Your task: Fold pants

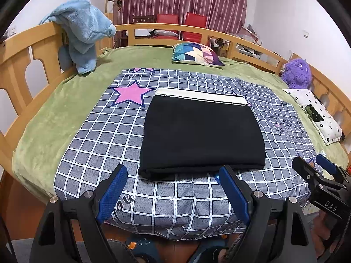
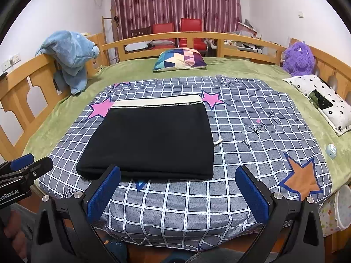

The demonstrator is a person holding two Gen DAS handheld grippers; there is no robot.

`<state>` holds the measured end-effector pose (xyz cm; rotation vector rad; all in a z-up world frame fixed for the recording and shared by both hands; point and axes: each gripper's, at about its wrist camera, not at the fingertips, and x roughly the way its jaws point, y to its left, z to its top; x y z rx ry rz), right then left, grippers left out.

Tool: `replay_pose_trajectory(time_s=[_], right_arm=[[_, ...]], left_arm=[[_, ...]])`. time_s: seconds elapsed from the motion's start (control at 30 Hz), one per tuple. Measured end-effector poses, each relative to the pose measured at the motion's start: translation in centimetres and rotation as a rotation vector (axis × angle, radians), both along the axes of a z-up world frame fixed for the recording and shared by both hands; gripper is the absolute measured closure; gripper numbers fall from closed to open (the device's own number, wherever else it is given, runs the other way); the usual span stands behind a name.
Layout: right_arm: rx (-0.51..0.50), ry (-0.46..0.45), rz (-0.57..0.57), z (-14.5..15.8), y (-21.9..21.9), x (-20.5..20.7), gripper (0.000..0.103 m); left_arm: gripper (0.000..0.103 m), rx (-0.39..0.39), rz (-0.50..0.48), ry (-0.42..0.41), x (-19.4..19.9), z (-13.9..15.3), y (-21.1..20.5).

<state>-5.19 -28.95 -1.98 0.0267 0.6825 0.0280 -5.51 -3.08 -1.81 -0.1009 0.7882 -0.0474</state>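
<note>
The black pants (image 1: 201, 133) lie folded into a flat rectangle on the checked sheet (image 1: 92, 135), with the cream waistband at the far edge. They also show in the right wrist view (image 2: 151, 140), where a white drawstring end pokes out at the right side. My left gripper (image 1: 173, 175) is open and empty, just short of the pants' near edge. My right gripper (image 2: 177, 175) is open and empty, near the pants' front right corner. The right gripper also shows in the left wrist view (image 1: 311, 164), and the left gripper in the right wrist view (image 2: 33, 160).
A wooden rail (image 1: 153, 27) rings the green-covered bed. A blue plush blanket (image 1: 83, 32) hangs on the left rail. A colourful pillow (image 2: 179, 59), a purple plush toy (image 2: 298, 59) and a white dotted pillow (image 2: 324, 100) lie at the far and right sides. A small round toy (image 2: 330, 150) sits at the right.
</note>
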Motion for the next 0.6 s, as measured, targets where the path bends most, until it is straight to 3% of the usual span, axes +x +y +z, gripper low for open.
replay_pose_trajectory(time_s=[0.6], right_arm=[[-0.001, 0.001, -0.004, -0.02, -0.43, -0.21, 0.001]], left_arm=[[0.018, 0.009, -0.008, 0.001, 0.02, -0.07, -0.31]])
